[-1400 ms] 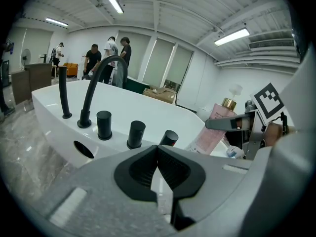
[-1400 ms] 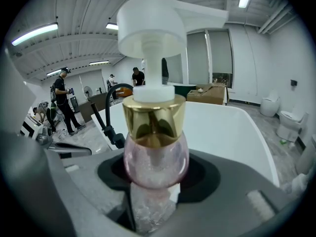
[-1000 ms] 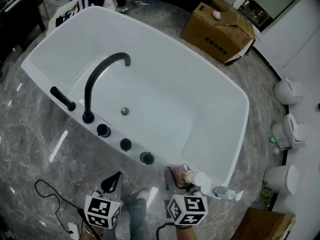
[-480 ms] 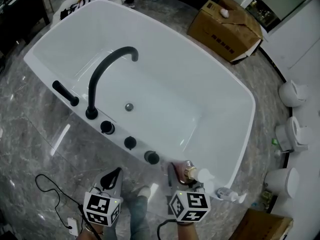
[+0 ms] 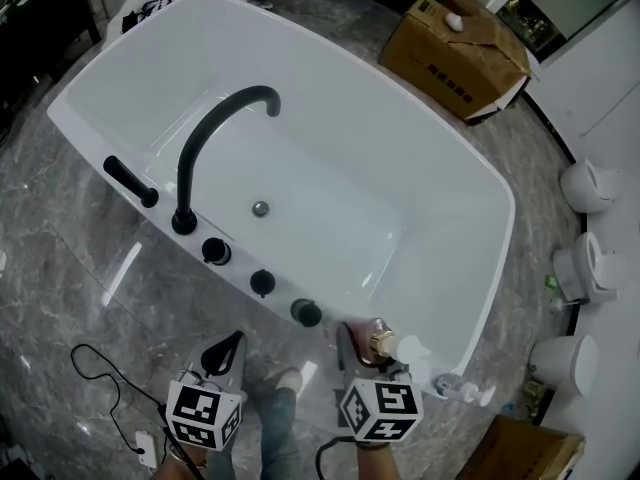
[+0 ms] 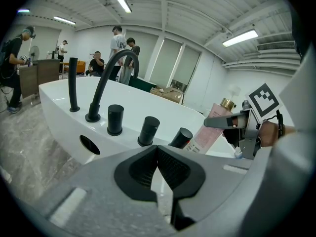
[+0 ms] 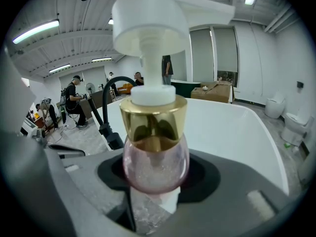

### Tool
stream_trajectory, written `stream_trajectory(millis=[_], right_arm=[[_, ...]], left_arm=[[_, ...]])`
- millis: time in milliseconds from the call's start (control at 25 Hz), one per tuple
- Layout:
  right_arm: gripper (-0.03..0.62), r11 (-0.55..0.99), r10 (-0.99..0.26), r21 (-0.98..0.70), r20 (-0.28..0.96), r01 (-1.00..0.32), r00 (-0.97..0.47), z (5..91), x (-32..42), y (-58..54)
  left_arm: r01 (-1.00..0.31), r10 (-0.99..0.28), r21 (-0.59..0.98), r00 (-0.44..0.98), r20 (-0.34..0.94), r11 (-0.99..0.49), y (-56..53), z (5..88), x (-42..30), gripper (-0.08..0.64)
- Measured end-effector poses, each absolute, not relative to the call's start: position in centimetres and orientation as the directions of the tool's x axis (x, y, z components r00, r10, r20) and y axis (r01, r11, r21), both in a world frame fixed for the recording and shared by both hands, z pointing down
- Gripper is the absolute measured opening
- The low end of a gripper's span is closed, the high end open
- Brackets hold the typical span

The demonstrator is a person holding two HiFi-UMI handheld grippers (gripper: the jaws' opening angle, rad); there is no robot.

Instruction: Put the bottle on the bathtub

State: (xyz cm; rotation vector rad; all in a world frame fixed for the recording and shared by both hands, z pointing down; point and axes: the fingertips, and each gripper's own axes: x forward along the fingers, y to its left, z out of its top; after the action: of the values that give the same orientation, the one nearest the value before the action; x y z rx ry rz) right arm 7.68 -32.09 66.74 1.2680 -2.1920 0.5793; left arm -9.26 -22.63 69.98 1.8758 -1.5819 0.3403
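The white bathtub (image 5: 340, 158) stands on grey marble floor (image 5: 60, 268). Its near rim carries a black spout (image 5: 210, 138) and three black knobs (image 5: 262, 282). Your right gripper (image 5: 366, 360) has its jaws clamped on the pink pump bottle (image 5: 378, 346), which is tilted at the rim's edge just beside the nearest knob. Whether it touches the rim cannot be told. Plain rim runs on to the corner. Your left gripper (image 5: 230, 352), jaws together, hangs over the floor outside the rim.

The bathtub (image 5: 350, 148) is glossy, the faucet (image 5: 184, 173) matt, the bottle (image 7: 155, 162) translucent plastic
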Motion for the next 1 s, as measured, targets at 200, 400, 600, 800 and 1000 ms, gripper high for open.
stream_trajectory(millis=[200, 400, 600, 800, 1000], right_arm=[[0.225, 0.466, -0.647, -0.092, 0.642, -0.880, -0.411, 66.7, 7.5, -32.1], [0.225, 0.472, -0.650, -0.079, 0.641, -0.878, -0.407, 66.7, 7.4, -31.9], [0.227, 0.467, -0.666, -0.067, 0.629, -0.882, -0.401, 66.7, 7.3, -31.8], [0.227, 0.477, -0.678, -0.035, 0.621, -0.878, -0.393, 66.8, 6.9, -31.4], [0.229, 0.484, -0.686, -0.013, 0.615, -0.875, -0.388, 66.7, 6.6, -31.2]], left_arm=[[-0.949, -0.778, 0.311, 0.238, 0.582, -0.058, -22.6, 70.1, -9.3, -0.005], [-0.947, -0.776, 0.315, 0.244, 0.582, -0.061, -22.6, 70.1, -9.0, -0.005], [-0.947, -0.773, 0.315, 0.247, 0.584, -0.065, -22.5, 70.3, -9.1, -0.005], [-0.948, -0.772, 0.310, 0.246, 0.586, -0.067, -22.3, 70.2, -9.5, -0.005], [-0.950, -0.770, 0.306, 0.245, 0.589, -0.068, -22.1, 70.1, -9.9, -0.005]])
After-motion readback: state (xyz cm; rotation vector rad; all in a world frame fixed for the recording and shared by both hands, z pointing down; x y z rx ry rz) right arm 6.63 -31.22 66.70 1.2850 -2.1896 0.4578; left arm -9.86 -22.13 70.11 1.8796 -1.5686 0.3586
